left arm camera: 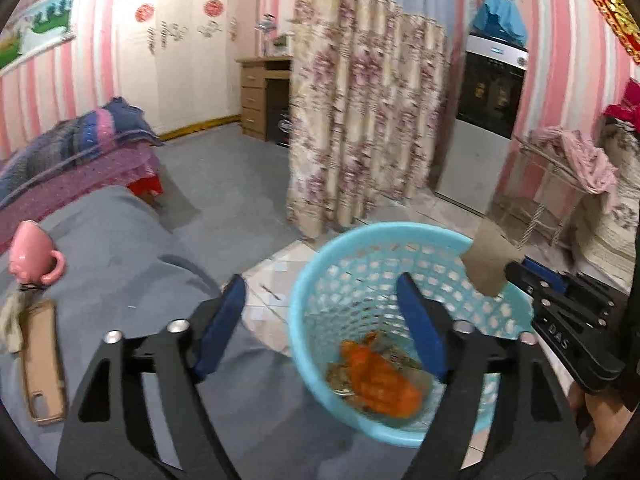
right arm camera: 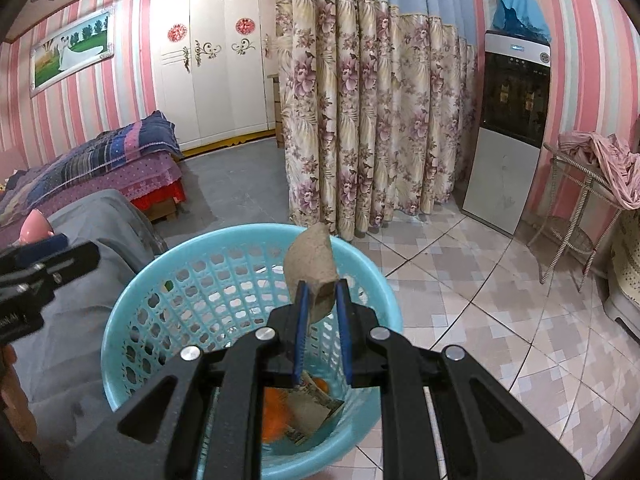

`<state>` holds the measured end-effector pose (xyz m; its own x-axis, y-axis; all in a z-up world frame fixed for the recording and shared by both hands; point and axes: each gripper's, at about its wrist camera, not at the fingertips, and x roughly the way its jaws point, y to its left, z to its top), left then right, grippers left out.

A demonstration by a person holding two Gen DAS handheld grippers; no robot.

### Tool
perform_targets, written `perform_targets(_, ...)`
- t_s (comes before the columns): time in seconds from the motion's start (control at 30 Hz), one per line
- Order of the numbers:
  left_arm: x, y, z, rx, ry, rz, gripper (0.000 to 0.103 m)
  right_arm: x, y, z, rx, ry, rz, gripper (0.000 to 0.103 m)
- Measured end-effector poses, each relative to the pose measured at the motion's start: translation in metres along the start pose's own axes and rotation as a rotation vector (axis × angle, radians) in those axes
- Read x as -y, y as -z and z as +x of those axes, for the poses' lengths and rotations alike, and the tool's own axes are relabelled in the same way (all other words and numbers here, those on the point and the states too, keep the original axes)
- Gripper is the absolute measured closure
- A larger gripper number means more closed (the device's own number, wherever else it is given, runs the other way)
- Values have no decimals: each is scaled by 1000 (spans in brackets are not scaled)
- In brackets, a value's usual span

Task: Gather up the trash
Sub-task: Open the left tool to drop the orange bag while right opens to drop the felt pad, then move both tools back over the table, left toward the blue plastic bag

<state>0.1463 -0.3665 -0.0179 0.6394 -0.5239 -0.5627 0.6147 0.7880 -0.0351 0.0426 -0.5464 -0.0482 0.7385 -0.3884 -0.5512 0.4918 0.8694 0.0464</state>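
Note:
A light-blue mesh basket stands on the tiled floor beside a grey-covered surface. At its bottom lie an orange crumpled wrapper and a flat piece of paper. My left gripper is open with nothing between its fingers; its right finger hangs over the basket and its left finger over the grey cover. My right gripper is shut on a brown cardboard tube, which it holds above the basket's far rim.
A pink cup and a flat tan cardboard piece lie on the grey cover. Behind the basket hang a floral curtain, with a water dispenser and a wire rack with pink cloth to the right. A bed stands to the left.

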Motion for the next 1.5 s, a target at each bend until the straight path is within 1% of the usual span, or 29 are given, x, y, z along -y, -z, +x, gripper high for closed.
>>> perform_targets(0.07,-6,0,-3,8,-16,-12,17,-4,0,2,-4,-2,-6,88)
perform_targets(0.17,-18,-2,-6,8,-25,-44,16,-11,2,6,-11,-5,-7,87)
perform_targets(0.2,-21,-2,-7,9,-27,-51,15,-14,3,7,-11,-6,-8,84)
perform_targets(0.27,-30,-2,-10,9,-33,-69,13,-20,2,10,-2,2,-13,83)
perform_targets(0.3,-33,-2,-11,10,-36,-73,13,-21,2,10,0,4,-14,75)
perform_targets(0.33,-36,-2,-14,11,-40,-77,13,-24,2,13,1,5,-14,69)
perform_targets(0.37,-40,-2,-17,15,-46,-78,13,-26,2,14,4,9,-13,55)
perform_targets(0.4,-43,-1,-20,19,-52,-79,12,-27,2,15,8,11,-13,43)
perform_targets(0.53,-60,-2,-33,32,-72,-103,10,-36,2,15,21,27,-24,30)
perform_targets(0.6,-71,-2,-41,37,-82,-117,10,-43,2,9,45,46,-29,15)
perform_targets(0.67,-81,-2,-50,46,-100,-127,9,-48,1,5,61,58,-35,8)
perform_targets(0.77,-99,-3,-64,63,-130,-151,7,-61,-3,1,65,53,-49,6)
perform_targets(0.9,-126,-2,-84,79,-178,-187,6,-89,-15,-8,74,2,-73,5)
perform_targets(1.0,-150,2,-100,75,-242,-199,6,-111,-25,-13,91,-40,-96,5)
perform_targets(1.03,-163,4,-107,72,-269,-215,6,-129,-32,-16,100,-66,-111,5)
perform_targets(1.1,-183,9,-116,56,-297,-240,6,-145,-38,-19,101,-96,-120,5)
perform_targets(1.13,-194,13,-121,49,-317,-249,6,-163,-44,-22,107,-132,-128,5)
perform_targets(1.23,-229,29,-137,29,-405,-277,6,-195,-51,-28,117,-179,-143,5)
perform_targets(1.33,-257,40,-148,20,-457,-311,6,-235,-55,-33,117,-240,-172,5)
perform_targets(1.4,-277,46,-156,16,-495,-331,6,-265,-56,-33,108,-277,-193,5)
perform_targets(1.43,-283,49,-158,16,-501,-335,6,-277,-56,-31,95,-289,-197,5)
perform_targets(1.5,-297,54,-163,9,-520,-321,6,-298,-53,-26,69,-301,-197,5)
